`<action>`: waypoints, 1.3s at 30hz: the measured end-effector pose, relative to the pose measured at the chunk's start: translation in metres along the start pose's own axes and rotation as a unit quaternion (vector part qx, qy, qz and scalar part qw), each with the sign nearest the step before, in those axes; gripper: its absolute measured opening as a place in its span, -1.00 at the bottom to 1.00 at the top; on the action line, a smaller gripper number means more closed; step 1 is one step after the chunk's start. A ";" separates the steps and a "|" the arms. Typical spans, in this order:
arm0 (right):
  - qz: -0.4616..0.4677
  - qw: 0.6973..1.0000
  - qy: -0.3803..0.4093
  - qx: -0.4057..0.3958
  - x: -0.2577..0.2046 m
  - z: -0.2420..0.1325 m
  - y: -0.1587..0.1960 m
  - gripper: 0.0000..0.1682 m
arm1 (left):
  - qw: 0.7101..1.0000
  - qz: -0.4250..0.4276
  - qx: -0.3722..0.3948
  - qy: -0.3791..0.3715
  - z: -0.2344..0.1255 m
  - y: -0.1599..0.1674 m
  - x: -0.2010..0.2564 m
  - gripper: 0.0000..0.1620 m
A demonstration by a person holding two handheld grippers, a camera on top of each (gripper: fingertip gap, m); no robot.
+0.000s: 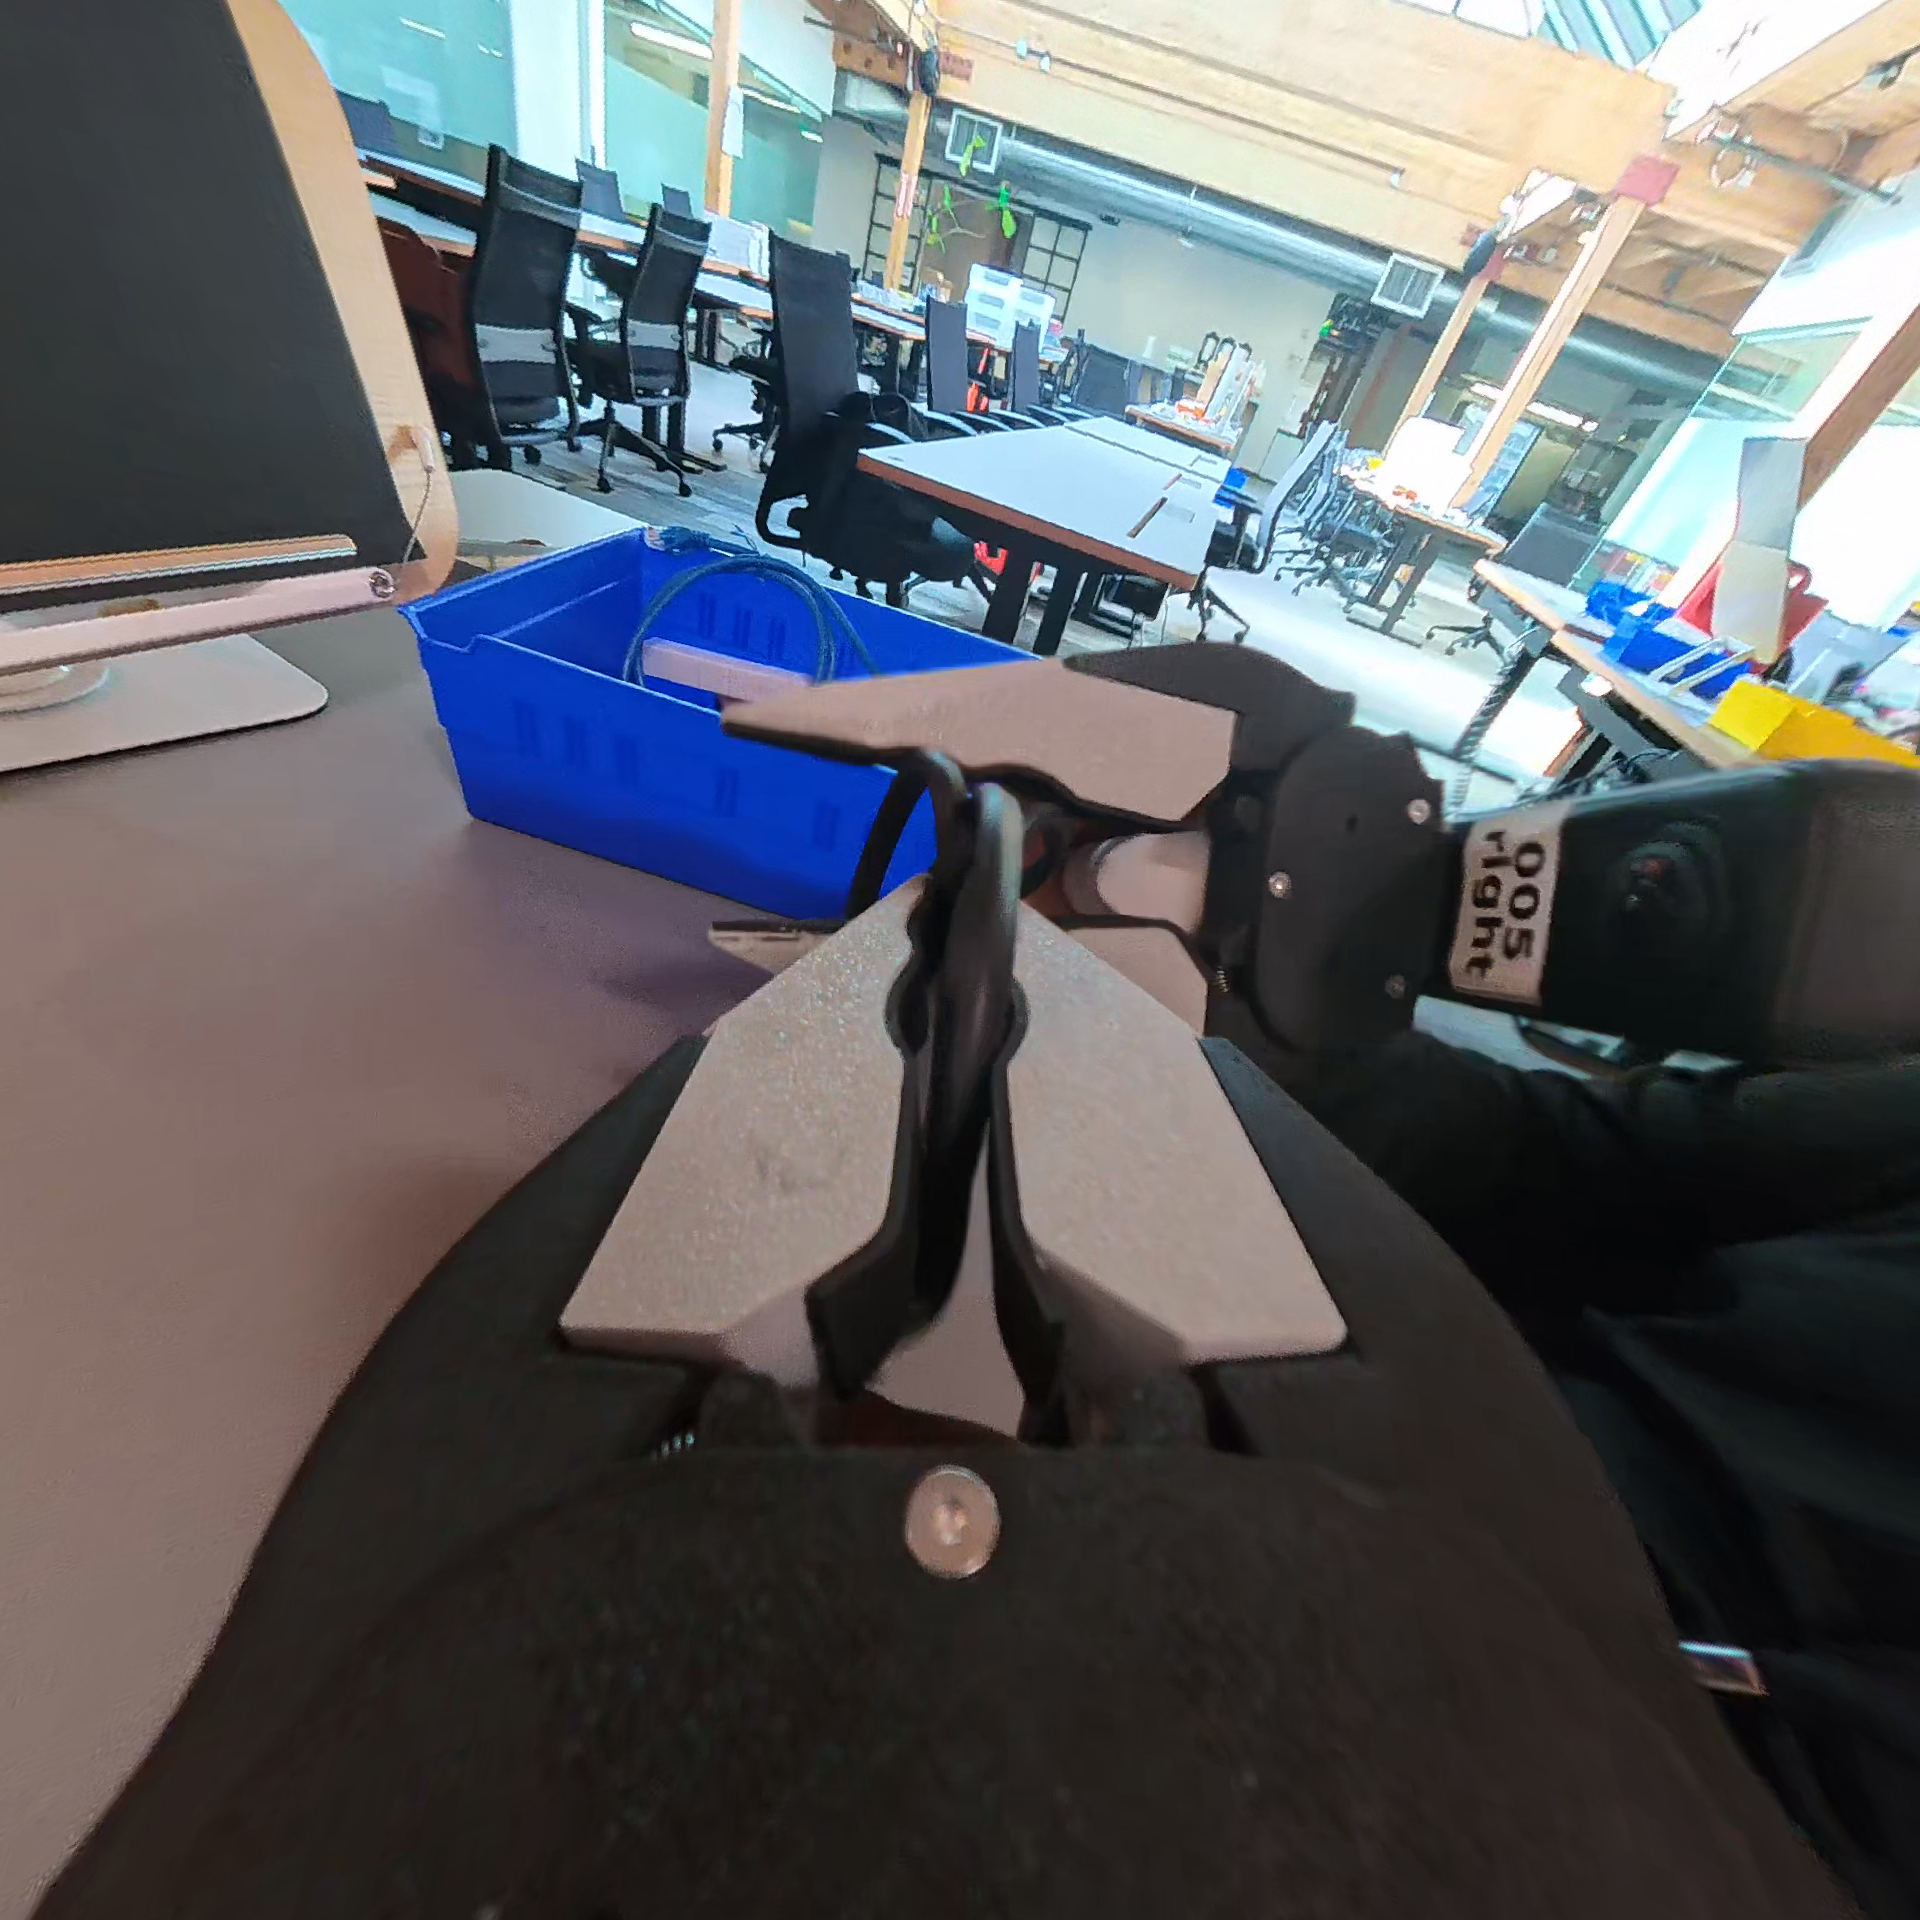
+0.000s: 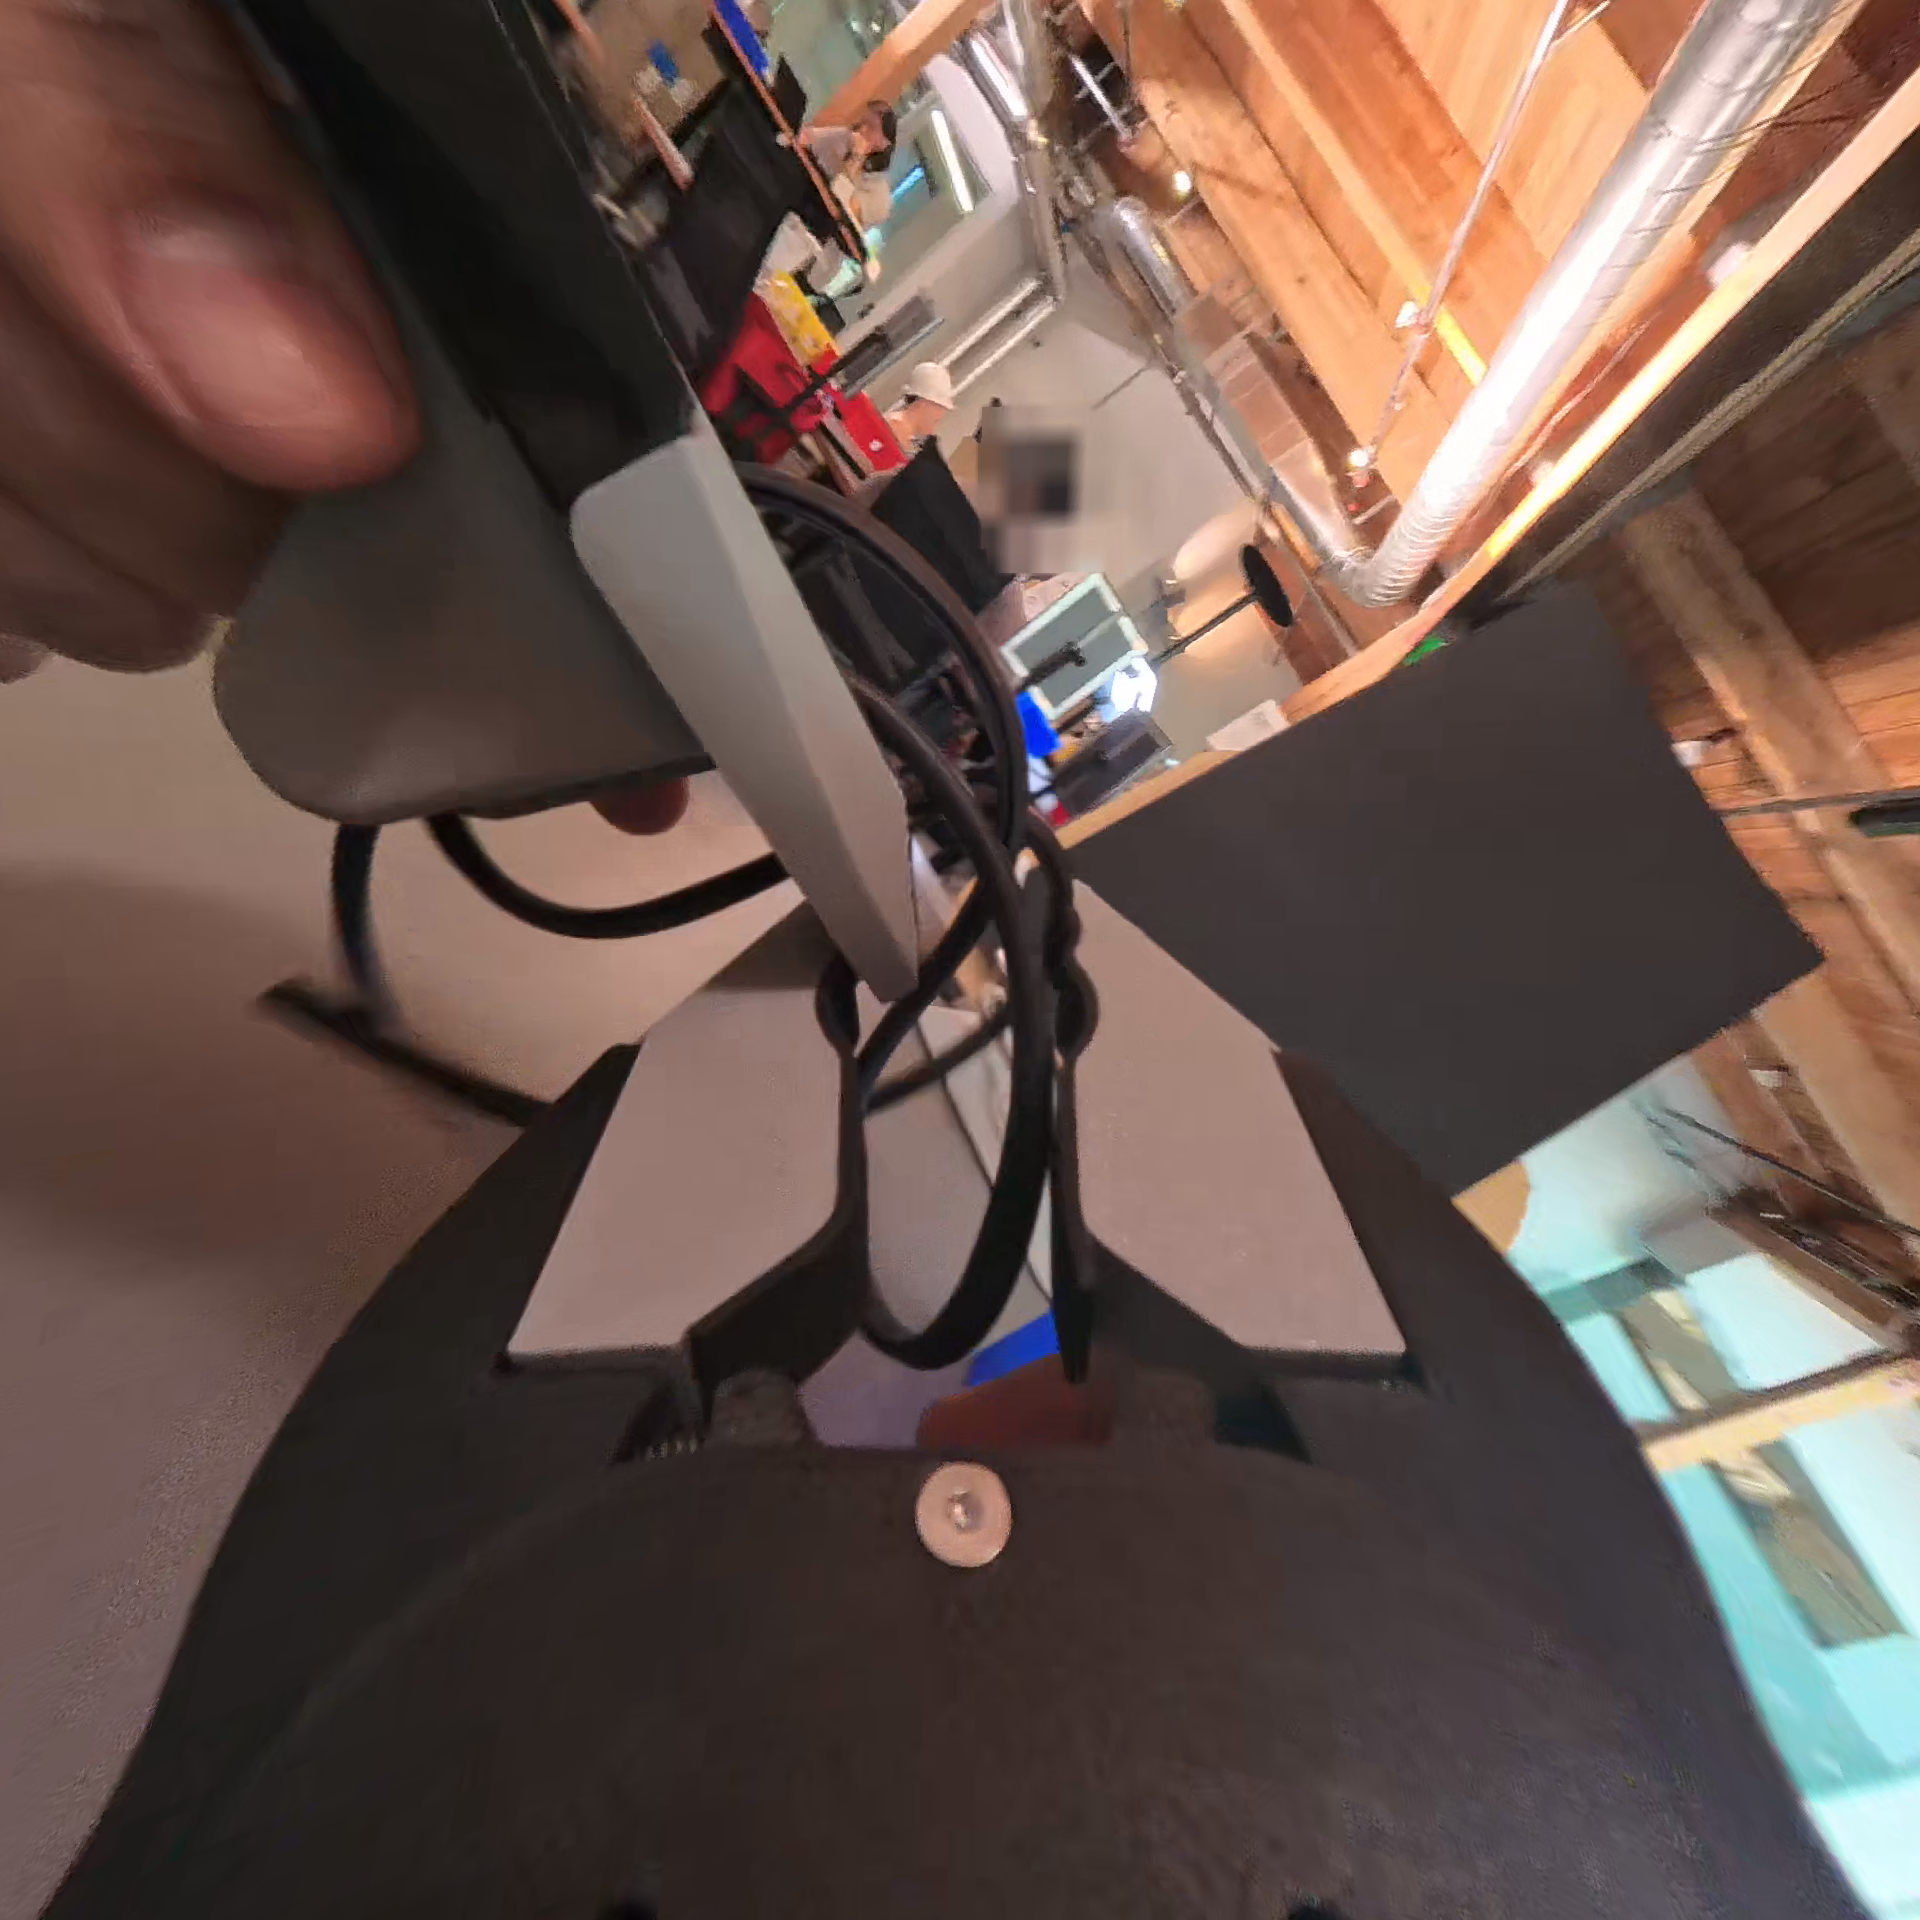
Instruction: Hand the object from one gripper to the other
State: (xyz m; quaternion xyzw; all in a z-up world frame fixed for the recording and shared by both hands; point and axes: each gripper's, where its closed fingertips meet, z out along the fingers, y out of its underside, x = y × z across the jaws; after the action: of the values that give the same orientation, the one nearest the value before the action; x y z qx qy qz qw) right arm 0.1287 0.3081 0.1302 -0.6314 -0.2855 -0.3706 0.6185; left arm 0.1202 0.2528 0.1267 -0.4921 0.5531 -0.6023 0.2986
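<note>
A black cable (image 1: 987, 831) is bundled in loops. My left gripper (image 1: 966, 899) is shut on it, and the loops stick out past its fingertips. My right gripper (image 1: 727, 823) comes in from the right, turned on its side. It is open, with one finger above and one below the loops. In the right wrist view the cable (image 2: 1023, 1091) hangs in the gap between the right gripper's (image 2: 951, 997) spread fingers without being pinched. The left gripper (image 2: 883, 935) enters there from the upper left, with a person's hand (image 2: 156, 312) on it.
A blue bin (image 1: 582, 727) with a blue cable and a white piece in it stands on the grey table (image 1: 260, 987) just behind the grippers. A monitor (image 1: 156, 312) on a silver stand is at the far left. Office desks and chairs lie beyond. The grippers' ends are close to 5 centimeters from one another.
</note>
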 end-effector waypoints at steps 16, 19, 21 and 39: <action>0.150 0.986 -0.076 -0.018 0.013 -0.012 0.010 -1.00 | 0.997 0.057 0.027 -0.034 -0.023 -0.020 -0.007 -0.60; 0.206 0.974 -0.088 -0.031 0.022 -0.014 0.022 -1.00 | 0.992 0.094 0.052 -0.066 -0.045 -0.037 -0.009 -0.51; 0.231 0.968 -0.094 -0.028 0.030 -0.017 0.026 -1.00 | 0.986 0.126 0.060 -0.096 -0.062 -0.046 -0.013 -0.48; 0.295 0.924 -0.223 0.095 0.032 -0.060 -0.013 -1.00 | 0.985 0.138 -0.008 0.099 -0.029 -0.002 0.056 -0.17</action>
State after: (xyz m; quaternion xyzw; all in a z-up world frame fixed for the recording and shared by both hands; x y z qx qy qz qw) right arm 0.1295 0.2467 0.1616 -0.6914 -0.2506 0.0081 0.6776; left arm 0.0753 0.2137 0.1460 -0.3511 0.6476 -0.5964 0.3188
